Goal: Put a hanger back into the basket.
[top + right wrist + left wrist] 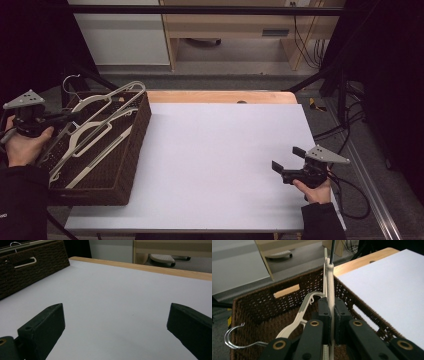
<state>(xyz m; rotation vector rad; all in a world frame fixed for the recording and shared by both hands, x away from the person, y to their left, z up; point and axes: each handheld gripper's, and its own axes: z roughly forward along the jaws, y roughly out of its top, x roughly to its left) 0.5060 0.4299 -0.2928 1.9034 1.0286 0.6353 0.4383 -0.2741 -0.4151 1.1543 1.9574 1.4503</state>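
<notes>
Left gripper [331, 322] pinching a cream plastic hanger [330, 287] over the wicker basket [131, 150]; right gripper [286, 161] idle.

The basket sits at the table's nine o'clock edge, with several pale hangers piled inside it. The left gripper's jaws are pressed onto the hanger's bar, which runs up between them toward twelve o'clock; a wire hook [233, 338] shows at eight o'clock. The right gripper rests at four o'clock on the white tabletop [220, 150], well apart from the basket, its jaws spread wide with nothing between them.

basket [131, 165] at table's [225, 150] left | hangers [95, 131] in basket (stacked) | right hand-held gripper [288, 162] opposite
</notes>
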